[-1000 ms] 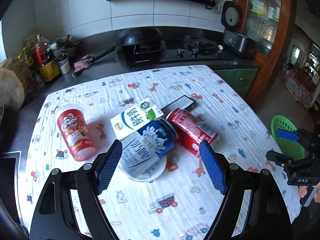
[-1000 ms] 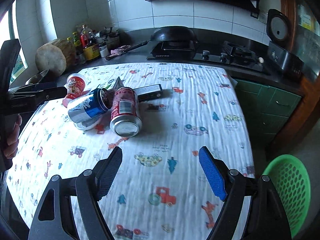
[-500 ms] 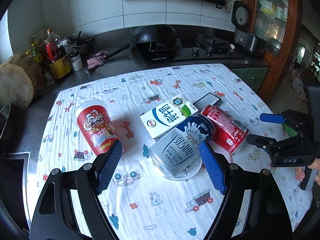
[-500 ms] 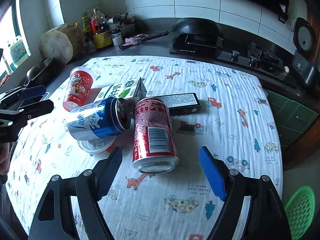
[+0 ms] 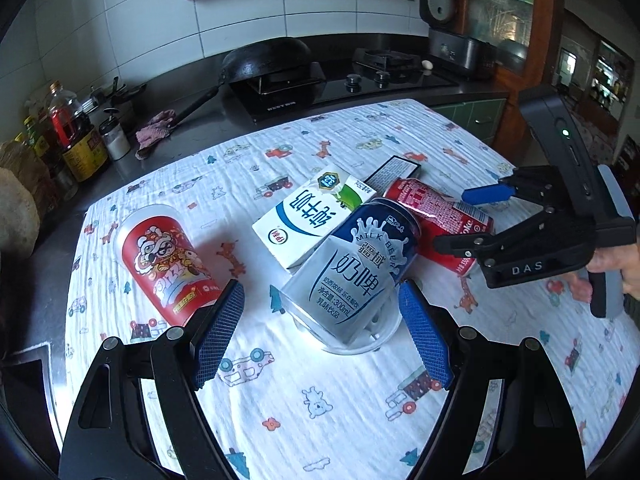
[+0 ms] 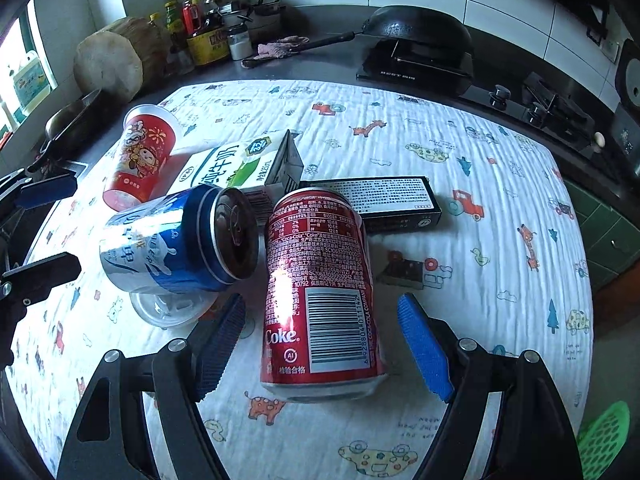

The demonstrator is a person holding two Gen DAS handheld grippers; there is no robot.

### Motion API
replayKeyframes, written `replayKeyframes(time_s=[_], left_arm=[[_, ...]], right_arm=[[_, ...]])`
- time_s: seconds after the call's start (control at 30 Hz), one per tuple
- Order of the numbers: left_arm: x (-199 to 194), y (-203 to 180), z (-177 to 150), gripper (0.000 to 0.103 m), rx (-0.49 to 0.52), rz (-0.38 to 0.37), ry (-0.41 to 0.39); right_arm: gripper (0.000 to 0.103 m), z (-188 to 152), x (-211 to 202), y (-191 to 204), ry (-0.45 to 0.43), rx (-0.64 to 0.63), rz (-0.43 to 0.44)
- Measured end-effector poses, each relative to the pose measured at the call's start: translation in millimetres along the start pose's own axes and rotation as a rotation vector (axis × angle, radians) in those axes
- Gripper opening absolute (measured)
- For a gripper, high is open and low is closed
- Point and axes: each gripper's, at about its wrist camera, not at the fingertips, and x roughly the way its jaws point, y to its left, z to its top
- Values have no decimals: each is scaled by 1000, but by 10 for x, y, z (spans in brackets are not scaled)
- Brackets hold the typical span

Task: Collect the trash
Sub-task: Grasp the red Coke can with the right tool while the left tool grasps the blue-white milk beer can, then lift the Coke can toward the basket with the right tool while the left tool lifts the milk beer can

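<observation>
Trash lies in a pile on the printed tablecloth [image 5: 320, 420]. A blue milk-beer can [image 5: 352, 276] rests on its side on a clear plastic lid [image 5: 352, 340]. My left gripper [image 5: 320, 336] is open, its pads either side of that can's near end without touching. A red Coke can [image 6: 320, 292] lies between the open pads of my right gripper [image 6: 322, 344], with gaps on both sides. A white milk carton [image 5: 312, 216], a red paper cup [image 5: 164, 260] and a black box [image 6: 392, 200] lie beside the cans.
A green basket [image 6: 604, 436] stands on the floor beyond the table's right corner. The counter behind holds a wok [image 5: 268, 60], a stove [image 5: 384, 68], bottles [image 5: 76, 140] and a wooden block [image 6: 112, 60]. A hand [image 5: 616, 264] holds the right gripper.
Both grippers have come down and closer to the pile. The right one swept in from the table's right side until the Coke can lay between its fingers. The left settled over the blue can.
</observation>
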Motion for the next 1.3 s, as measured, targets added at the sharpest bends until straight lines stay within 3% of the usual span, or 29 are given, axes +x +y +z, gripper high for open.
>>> replayKeyframes(time_s=[0.17, 0.3, 0.47, 0.67, 0.93, 1.3], left_arm=[[132, -53, 25, 79, 59, -24, 11], [226, -53, 55, 79, 95, -49, 26], [395, -78, 90, 80, 142, -59, 56], [588, -138, 134, 85, 184, -77, 88], [781, -189, 115, 82, 190, -67, 117], [602, -338, 150, 75, 160, -34, 83]], right_arm=[[71, 22, 181, -59, 32, 8, 15], [60, 24, 268, -109, 52, 28, 52], [60, -3, 231, -117, 49, 36, 67], [59, -137, 47, -173, 31, 47, 69], [59, -452, -279, -373, 4, 78, 51], [59, -951, -825, -913, -58, 202, -28]])
